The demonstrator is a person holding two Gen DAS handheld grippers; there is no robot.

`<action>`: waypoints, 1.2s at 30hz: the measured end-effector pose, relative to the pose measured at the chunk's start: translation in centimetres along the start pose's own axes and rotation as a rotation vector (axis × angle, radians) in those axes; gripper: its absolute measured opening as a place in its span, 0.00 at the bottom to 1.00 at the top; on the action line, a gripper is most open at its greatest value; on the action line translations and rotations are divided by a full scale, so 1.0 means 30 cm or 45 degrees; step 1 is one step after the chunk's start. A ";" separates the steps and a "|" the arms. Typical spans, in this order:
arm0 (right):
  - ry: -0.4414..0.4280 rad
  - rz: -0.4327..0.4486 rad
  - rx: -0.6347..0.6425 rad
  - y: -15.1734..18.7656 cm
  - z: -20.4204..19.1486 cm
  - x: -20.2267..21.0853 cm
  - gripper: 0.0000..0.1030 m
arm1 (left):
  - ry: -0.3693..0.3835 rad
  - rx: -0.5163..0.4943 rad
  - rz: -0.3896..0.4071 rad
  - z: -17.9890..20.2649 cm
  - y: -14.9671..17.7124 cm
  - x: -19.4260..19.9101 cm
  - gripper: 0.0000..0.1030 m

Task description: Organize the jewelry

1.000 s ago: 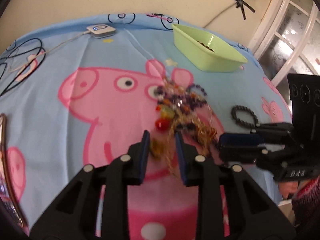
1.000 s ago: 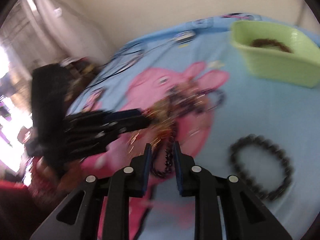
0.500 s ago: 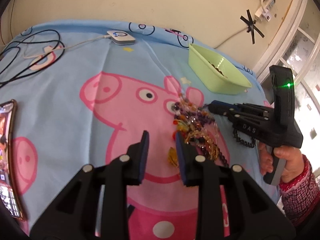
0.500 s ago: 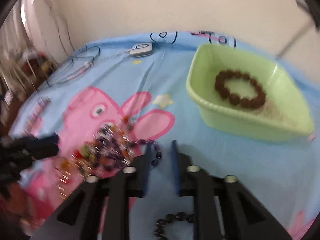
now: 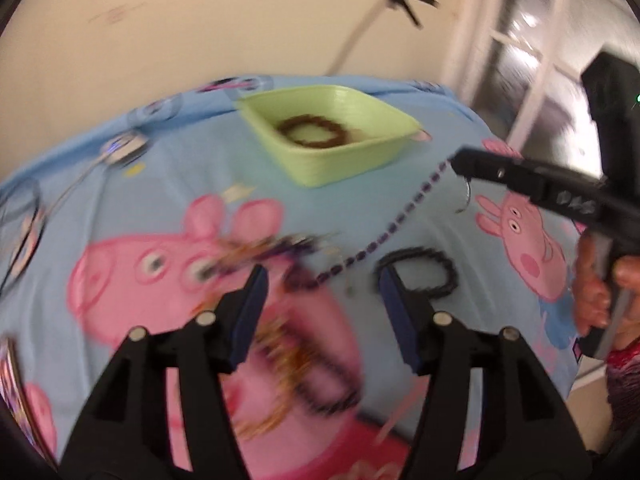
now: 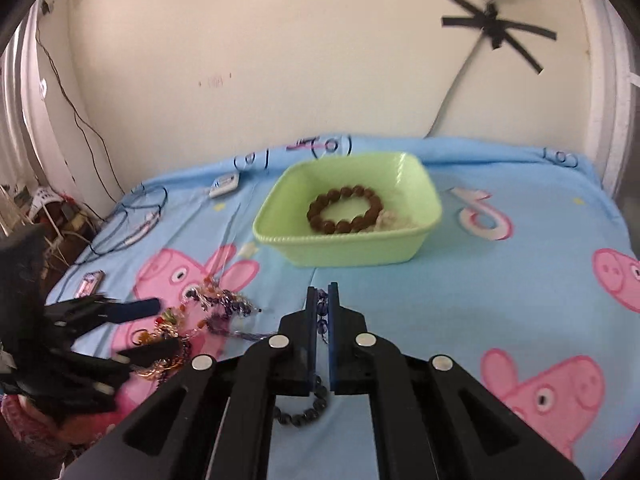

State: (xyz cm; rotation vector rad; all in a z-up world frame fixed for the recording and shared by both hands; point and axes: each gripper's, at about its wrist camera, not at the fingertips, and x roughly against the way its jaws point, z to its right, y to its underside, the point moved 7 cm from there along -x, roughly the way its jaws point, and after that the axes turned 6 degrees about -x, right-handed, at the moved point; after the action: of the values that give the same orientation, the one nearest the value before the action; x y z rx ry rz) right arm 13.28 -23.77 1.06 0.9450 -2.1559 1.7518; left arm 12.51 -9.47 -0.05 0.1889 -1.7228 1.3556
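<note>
My right gripper (image 6: 322,300) is shut on a purple bead necklace (image 6: 321,316) and holds it above the bed; in the left wrist view the necklace (image 5: 404,216) stretches taut from that gripper (image 5: 460,164) down to the tangled jewelry pile (image 5: 280,248). My left gripper (image 5: 320,280) is open above the pile (image 6: 192,320). A green tray (image 6: 340,240) holds a brown bead bracelet (image 6: 344,210). A black bead bracelet (image 5: 420,276) lies on the sheet to the right of the pile.
The bed has a blue Peppa Pig sheet (image 6: 500,280). A white charger (image 6: 224,185) and cables (image 6: 128,220) lie at the far left. A phone (image 6: 91,282) lies at the left edge. The wall is just behind the tray.
My right gripper has closed on the purple necklace and lifted it up and right, toward the tray. My left gripper has opened wide and swung right.
</note>
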 end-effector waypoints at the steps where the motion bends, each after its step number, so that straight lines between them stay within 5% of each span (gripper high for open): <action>1: -0.003 0.010 0.005 -0.007 0.000 0.013 0.00 | 0.012 -0.046 -0.002 0.037 -0.028 -0.031 0.55; 11: -0.023 0.207 0.044 -0.089 -0.019 0.217 0.00 | 0.082 -0.164 -0.064 0.200 -0.115 -0.189 0.54; 13: -0.007 0.265 0.043 -0.110 -0.008 0.274 0.00 | 0.105 -0.134 -0.073 0.194 -0.122 -0.187 0.41; 15: -0.001 0.311 0.033 -0.138 0.011 0.319 0.00 | 0.159 -0.099 -0.071 0.188 -0.135 -0.168 0.14; 17: -0.020 0.332 0.022 -0.160 0.017 0.345 0.00 | 0.168 -0.095 -0.054 0.183 -0.160 -0.149 0.02; 25: -0.089 0.421 0.050 -0.270 -0.015 0.420 0.00 | 0.216 -0.064 0.113 0.156 -0.330 0.029 0.02; 26: -0.084 0.431 0.067 -0.280 -0.025 0.430 0.00 | 0.220 -0.085 0.134 0.170 -0.337 0.052 0.05; 28: -0.075 0.456 0.111 -0.307 -0.051 0.453 0.00 | 0.226 -0.134 0.157 0.208 -0.340 0.082 0.43; 29: -0.072 0.464 0.124 -0.313 -0.059 0.462 0.00 | 0.209 -0.155 0.179 0.221 -0.338 0.095 0.71; 36: -0.071 0.505 0.183 -0.350 -0.099 0.520 0.00 | 0.183 -0.325 0.169 0.352 -0.259 0.037 0.73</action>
State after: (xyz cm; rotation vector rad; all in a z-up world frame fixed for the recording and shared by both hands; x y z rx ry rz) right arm 6.73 -27.34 18.58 0.6311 -2.4091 2.1024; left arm 10.78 -20.85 6.31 -0.1654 -1.7908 1.1973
